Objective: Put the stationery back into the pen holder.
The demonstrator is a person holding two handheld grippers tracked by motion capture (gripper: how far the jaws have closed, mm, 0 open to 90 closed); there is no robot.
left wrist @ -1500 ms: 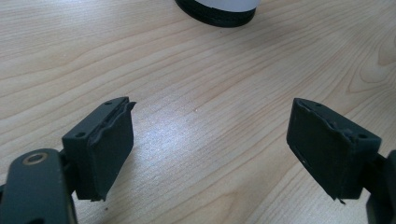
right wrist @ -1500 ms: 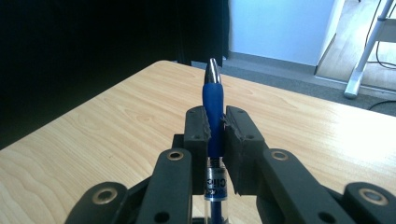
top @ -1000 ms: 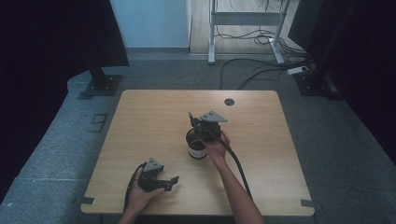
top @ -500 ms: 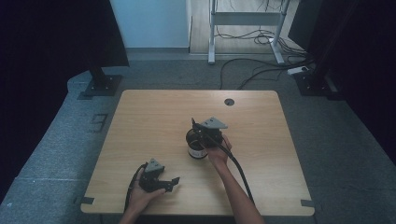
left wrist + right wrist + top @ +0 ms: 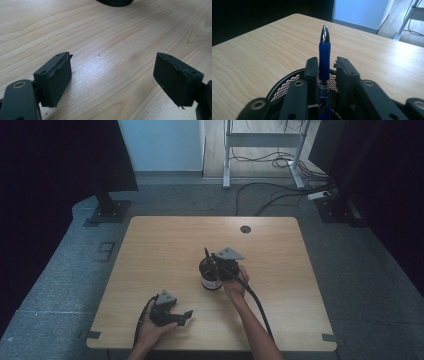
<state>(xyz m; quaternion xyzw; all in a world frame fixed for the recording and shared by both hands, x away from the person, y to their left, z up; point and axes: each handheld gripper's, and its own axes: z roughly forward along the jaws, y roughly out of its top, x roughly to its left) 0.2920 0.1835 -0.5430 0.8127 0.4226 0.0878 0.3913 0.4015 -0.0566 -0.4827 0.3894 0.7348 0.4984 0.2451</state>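
The right gripper (image 5: 325,72) has just been opening its jaws, leaving a gap beside the blue pen (image 5: 324,53) (standing upright in the black mesh cup (image 5: 209,276), mid-table). The left gripper (image 5: 112,80) is resting spread and empty over the wooden table (image 5: 160,245), near its front edge.
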